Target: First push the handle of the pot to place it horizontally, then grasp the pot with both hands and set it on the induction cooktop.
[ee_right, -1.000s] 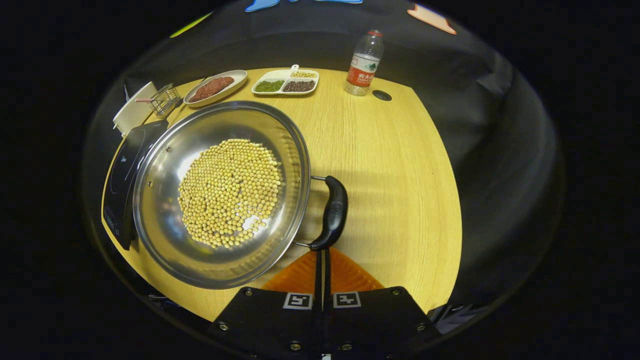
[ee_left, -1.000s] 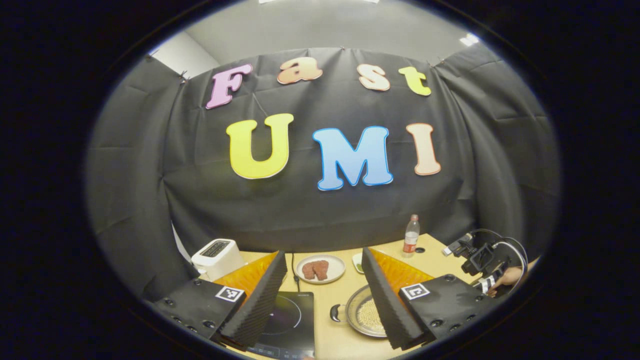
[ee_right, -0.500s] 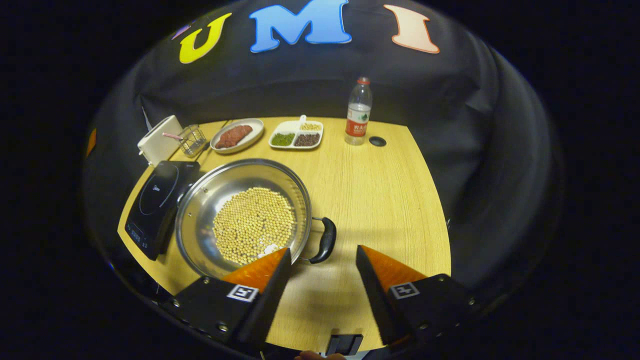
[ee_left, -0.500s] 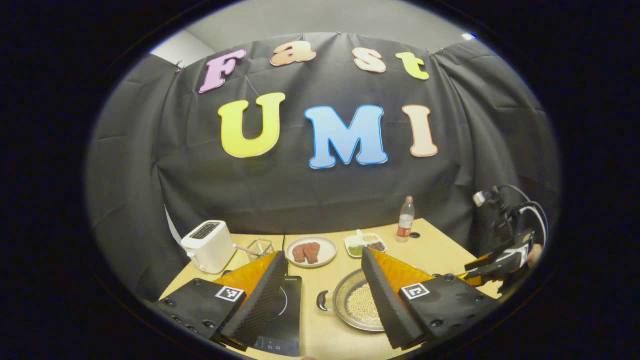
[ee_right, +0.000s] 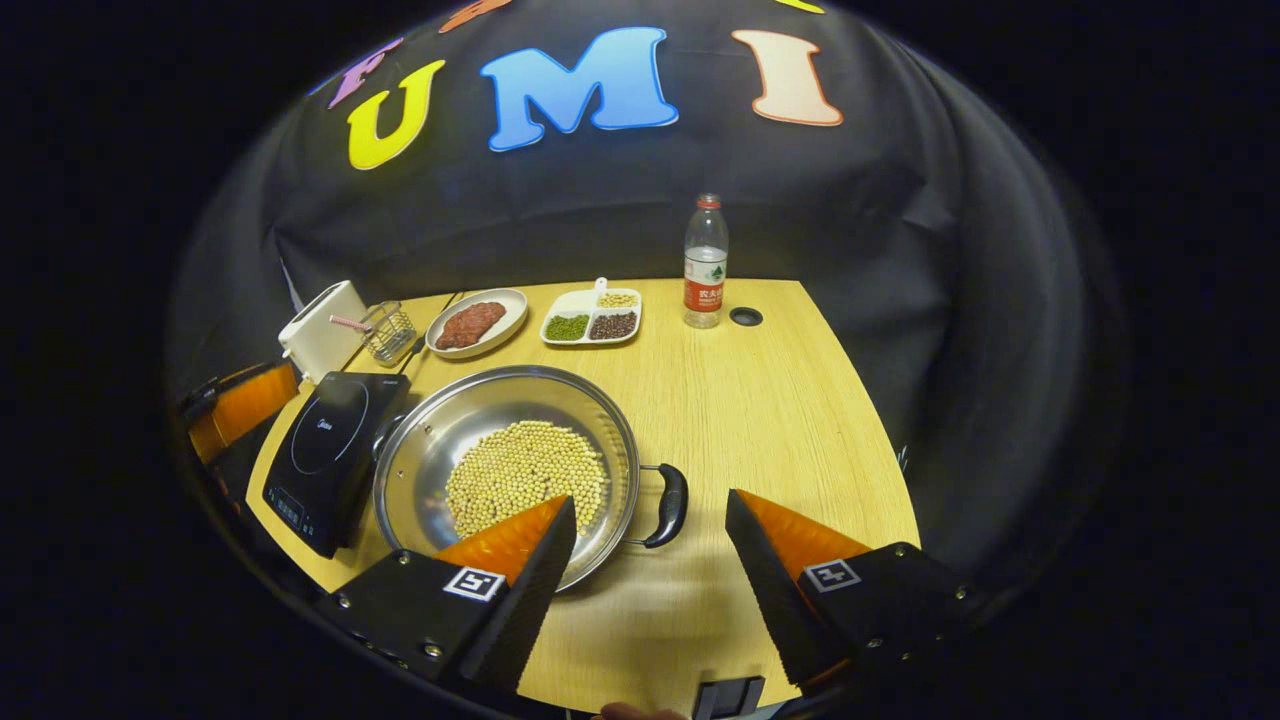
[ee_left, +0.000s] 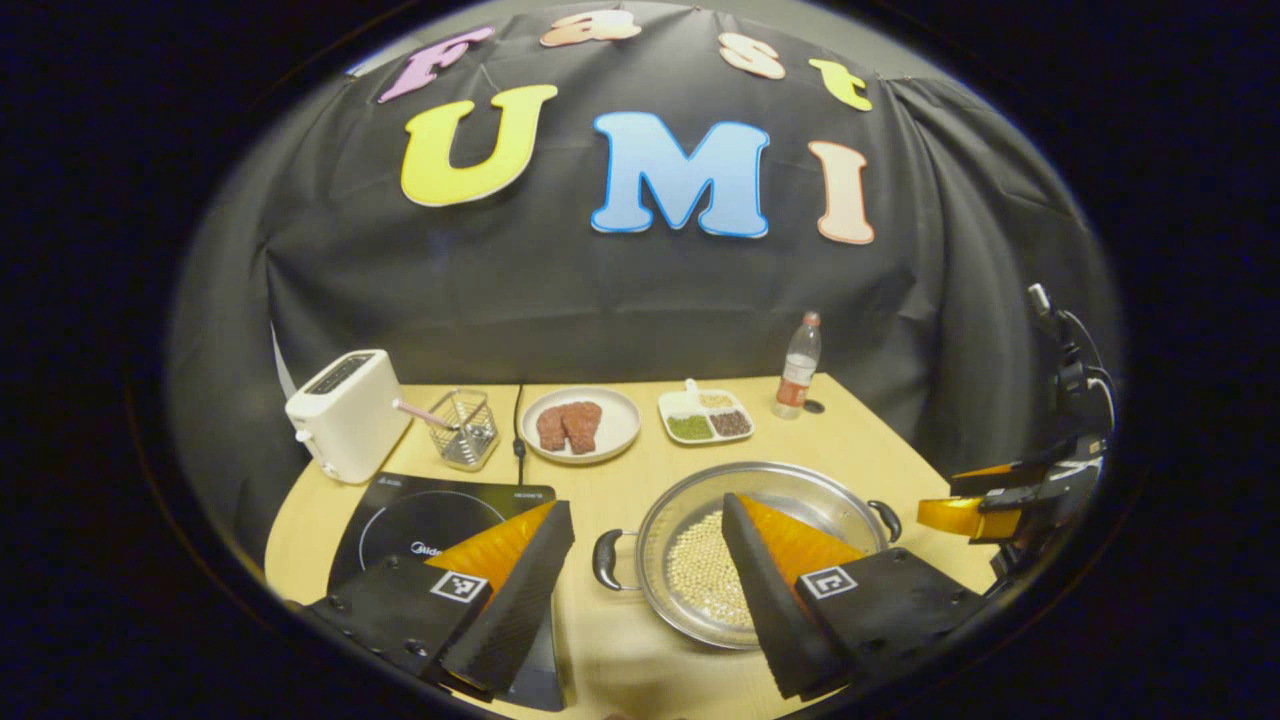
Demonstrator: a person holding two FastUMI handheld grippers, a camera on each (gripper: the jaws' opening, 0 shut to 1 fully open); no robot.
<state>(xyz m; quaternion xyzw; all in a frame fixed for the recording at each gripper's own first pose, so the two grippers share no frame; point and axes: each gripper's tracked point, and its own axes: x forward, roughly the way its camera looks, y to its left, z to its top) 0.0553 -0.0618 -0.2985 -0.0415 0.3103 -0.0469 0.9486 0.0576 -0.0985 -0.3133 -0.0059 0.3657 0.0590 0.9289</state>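
On the pale wooden counter (ee_right: 800,400), the right half lies bare, open out to its edge. The shallow steel pot of yellow beans (ee_right: 510,465) sits just right of the black induction cooktop (ee_right: 330,450), its rim close to the cooktop's edge. The right gripper (ee_right: 650,560) hovers with fingers wide apart, holding nothing, the pot's black right handle (ee_right: 670,505) between them. The left gripper (ee_left: 650,580) is equally spread and empty, the left handle (ee_left: 605,558) between its fingers.

The word "Midea" is printed in white on the black induction cooktop (ee_left: 440,515); the water bottle (ee_right: 705,262) has a red label, too small to read.
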